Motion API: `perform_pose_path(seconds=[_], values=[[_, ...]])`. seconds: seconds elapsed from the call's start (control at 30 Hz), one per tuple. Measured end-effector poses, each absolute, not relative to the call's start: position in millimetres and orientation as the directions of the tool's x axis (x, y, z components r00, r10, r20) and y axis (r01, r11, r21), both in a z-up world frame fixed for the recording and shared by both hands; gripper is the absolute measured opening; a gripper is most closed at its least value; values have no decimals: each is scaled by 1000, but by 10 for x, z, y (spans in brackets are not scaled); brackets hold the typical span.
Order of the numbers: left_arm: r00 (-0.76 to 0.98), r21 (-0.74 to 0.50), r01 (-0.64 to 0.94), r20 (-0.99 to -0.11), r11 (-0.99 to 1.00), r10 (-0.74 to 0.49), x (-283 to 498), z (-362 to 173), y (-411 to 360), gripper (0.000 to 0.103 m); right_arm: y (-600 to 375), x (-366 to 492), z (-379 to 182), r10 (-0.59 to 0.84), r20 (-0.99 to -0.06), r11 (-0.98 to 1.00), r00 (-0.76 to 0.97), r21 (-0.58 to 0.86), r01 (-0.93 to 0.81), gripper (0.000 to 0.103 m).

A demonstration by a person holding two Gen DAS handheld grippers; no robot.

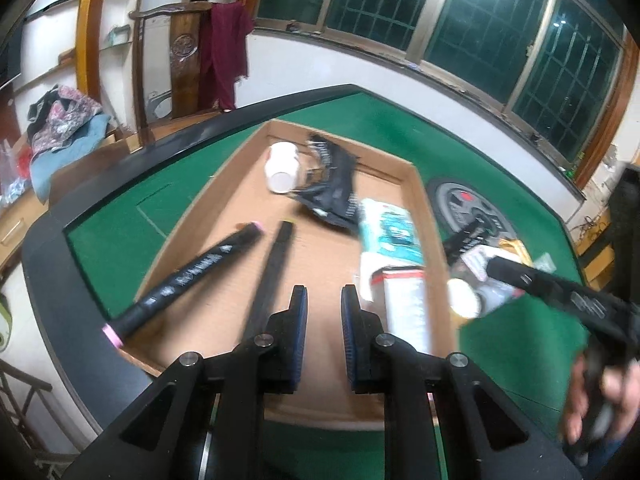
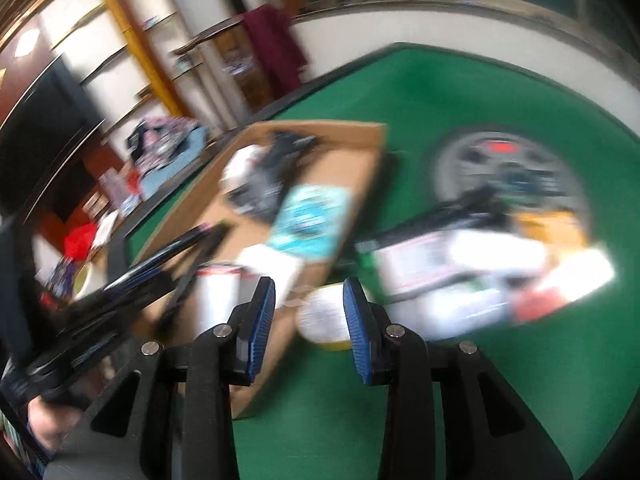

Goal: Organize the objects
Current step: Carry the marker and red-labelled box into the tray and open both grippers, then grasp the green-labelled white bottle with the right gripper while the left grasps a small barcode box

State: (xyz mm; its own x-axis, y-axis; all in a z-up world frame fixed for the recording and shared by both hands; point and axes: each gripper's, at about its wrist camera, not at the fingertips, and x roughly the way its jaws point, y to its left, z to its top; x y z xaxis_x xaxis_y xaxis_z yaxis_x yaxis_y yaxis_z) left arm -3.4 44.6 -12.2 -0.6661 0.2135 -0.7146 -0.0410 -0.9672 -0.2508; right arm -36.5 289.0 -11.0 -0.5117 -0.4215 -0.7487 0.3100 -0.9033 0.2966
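Note:
A shallow cardboard tray [image 1: 236, 178] lies on the green table [image 1: 384, 128]. In it are a black marker with pink caps [image 1: 188, 276], a second black marker [image 1: 276, 268], a white cup on its side [image 1: 282, 168], a black pouch [image 1: 334, 180], a teal and white packet [image 1: 390, 232] and a white box [image 1: 406, 308]. My left gripper [image 1: 324, 298] is open and empty above the tray. My right gripper [image 2: 308, 300] is open and empty over a round white and yellow tub [image 2: 326, 318] beside the tray [image 2: 360, 136]. The right view is blurred.
A pile of packets and boxes [image 2: 480, 268] lies on the felt right of the tray, over a round grey centre disc [image 1: 464, 204]. The right gripper shows in the left view [image 1: 552, 284]. A wooden chair with a maroon cloth [image 1: 224, 52] stands beyond the table.

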Motion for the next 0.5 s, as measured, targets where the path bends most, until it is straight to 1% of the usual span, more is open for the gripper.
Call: perform_pose_path(seconds=[0.13, 0.23, 0.27, 0.37, 0.43, 0.5], values=[[-664, -237, -87, -710, -967, 234, 23, -61, 644, 14, 3274, -656, -295, -413, -761, -911, -500, 330, 249, 34], [-654, -224, -115, -716, -968, 244, 40, -49, 773, 14, 3355, -749, -436, -477, -756, -878, -448, 397, 266, 35], [-652, -222, -125, -717, -967, 249, 43, -47, 804, 14, 3368, -738, -458, -499, -752, -866, -431, 419, 271, 38], [-650, -223, -128, -717, -967, 251, 51, -49, 842, 14, 3338, -629, -424, -497, -786, -863, -367, 405, 301, 38], [-649, -227, -128, -717, -965, 255, 46, -53, 850, 14, 3312, -502, -409, -508, -805, -849, -308, 407, 336, 40], [-648, -233, -127, -716, -964, 259, 34, -58, 876, 14, 3313, -336, -365, -524, -801, -832, -290, 408, 376, 41]])
